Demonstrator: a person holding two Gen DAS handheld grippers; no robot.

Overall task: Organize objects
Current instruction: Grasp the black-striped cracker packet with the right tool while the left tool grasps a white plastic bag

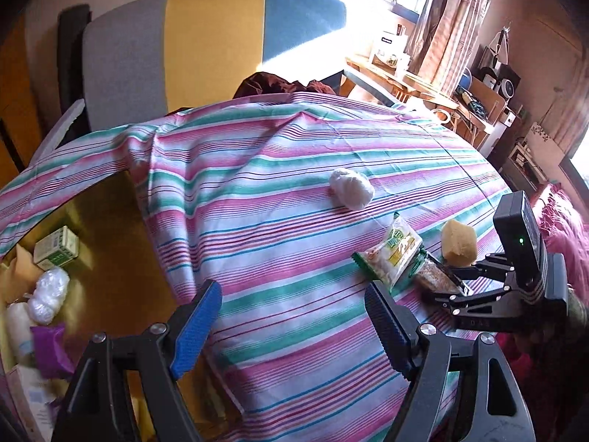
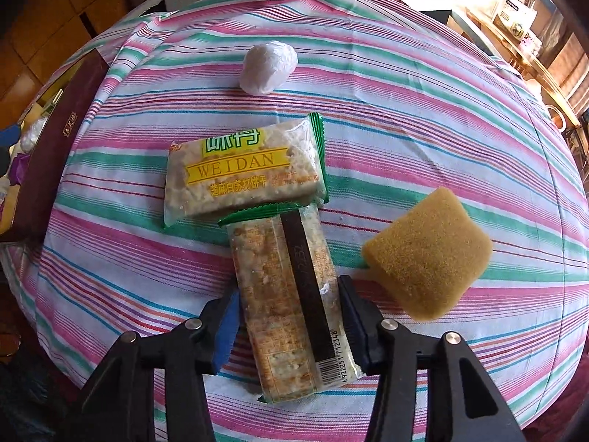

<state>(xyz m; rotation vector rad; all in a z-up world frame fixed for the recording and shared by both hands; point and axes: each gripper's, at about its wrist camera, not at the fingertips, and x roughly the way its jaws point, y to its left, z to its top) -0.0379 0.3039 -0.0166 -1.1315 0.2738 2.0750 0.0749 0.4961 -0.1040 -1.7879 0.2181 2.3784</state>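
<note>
Two cracker packets lie on the striped cloth (image 2: 405,110). One faces up with a yellow label (image 2: 243,173) (image 1: 390,254). The other (image 2: 291,302) (image 1: 434,276) lies barcode side up, and my right gripper (image 2: 289,294) (image 1: 447,287) is shut on it, a pad against each long edge. A yellow sponge (image 2: 427,254) (image 1: 458,245) rests just right of it. Farther back sits a white plastic-wrapped ball (image 2: 268,70) (image 1: 351,188). My left gripper (image 1: 292,291) stands open above the cloth with nothing between its blue pads.
At the left an open box with a gold lining (image 1: 110,221) (image 2: 55,147) holds a green-white carton (image 1: 57,248), a white wrapped bundle (image 1: 49,294) and a purple packet (image 1: 49,350). A grey, yellow and blue chair back (image 1: 206,44) rises behind the table. A cluttered desk (image 1: 405,77) stands at the right.
</note>
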